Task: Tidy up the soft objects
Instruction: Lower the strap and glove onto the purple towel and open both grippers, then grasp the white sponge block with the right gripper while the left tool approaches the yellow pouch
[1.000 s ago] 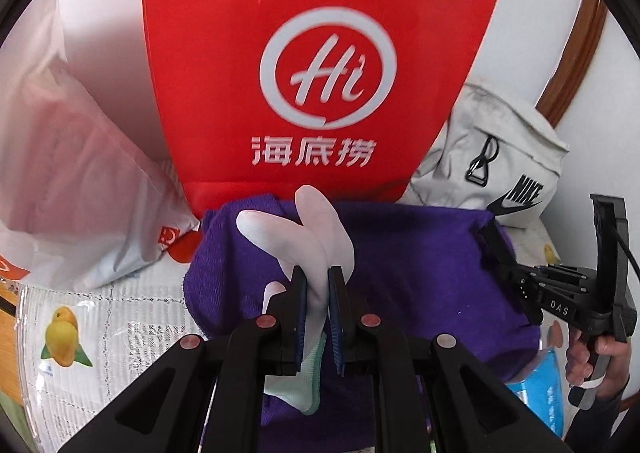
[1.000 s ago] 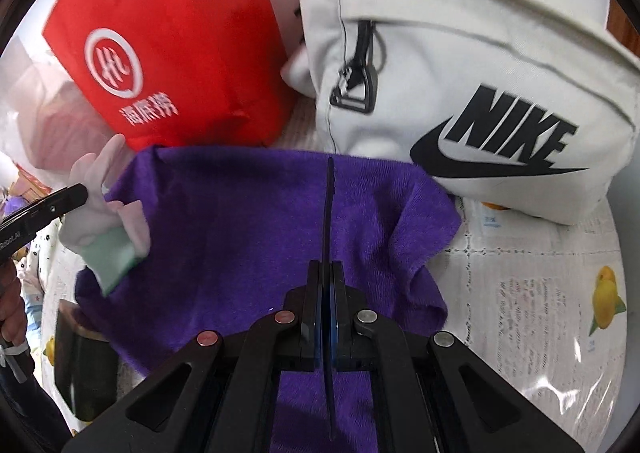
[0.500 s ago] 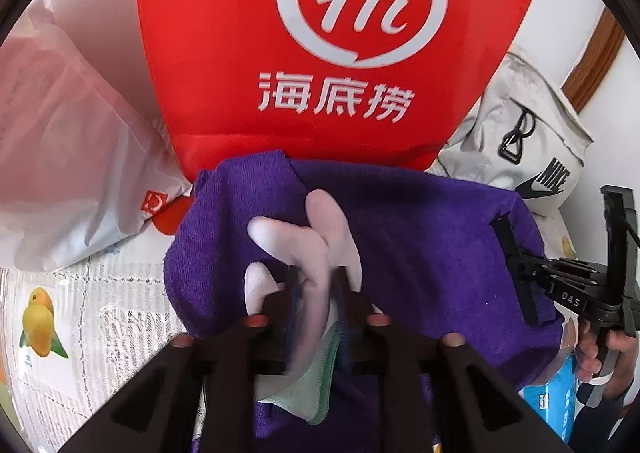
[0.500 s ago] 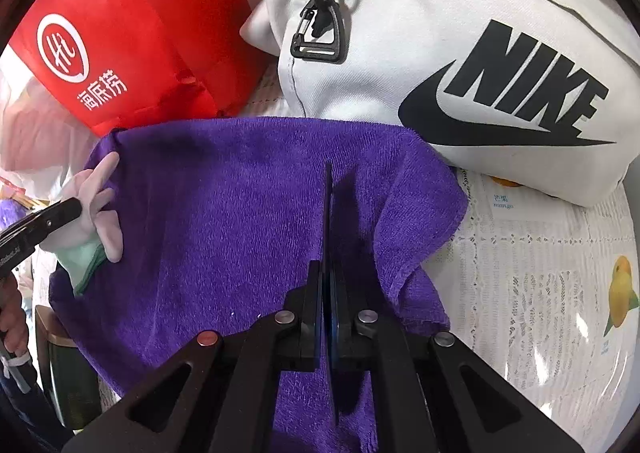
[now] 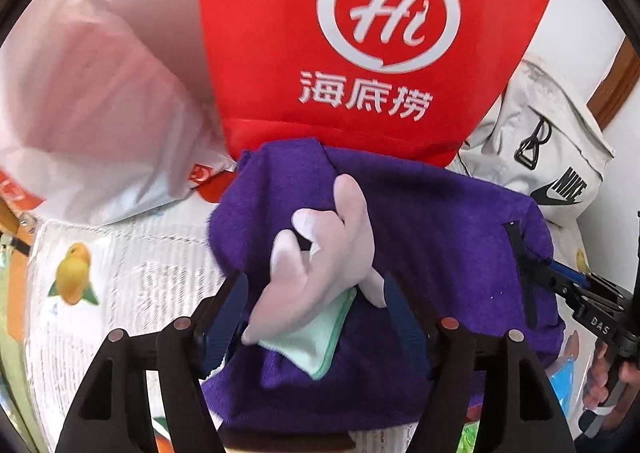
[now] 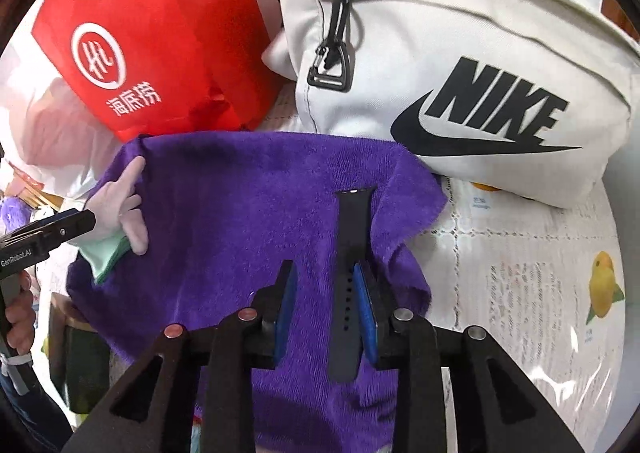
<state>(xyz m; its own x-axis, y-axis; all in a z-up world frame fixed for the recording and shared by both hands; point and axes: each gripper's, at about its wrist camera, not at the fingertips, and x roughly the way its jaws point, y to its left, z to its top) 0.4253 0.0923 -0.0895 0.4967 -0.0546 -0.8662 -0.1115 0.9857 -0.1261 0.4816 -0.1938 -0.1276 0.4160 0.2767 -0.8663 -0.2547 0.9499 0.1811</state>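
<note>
A purple towel is spread over a box on the table. A pale pink glove with a mint cuff lies on its left part, between the spread fingers of my open left gripper. A black watch strap lies flat on the towel's right part, against the right blue pad of my open right gripper. The strap also shows in the left wrist view.
A red Haidilao bag stands behind the towel. A white Nike bag sits at the back right. A translucent plastic bag lies at the left. A lemon-print tablecloth covers the table.
Both grippers have opened. The left one let the glove down onto the towel; the right one let go of the strap, which now lies flat.
</note>
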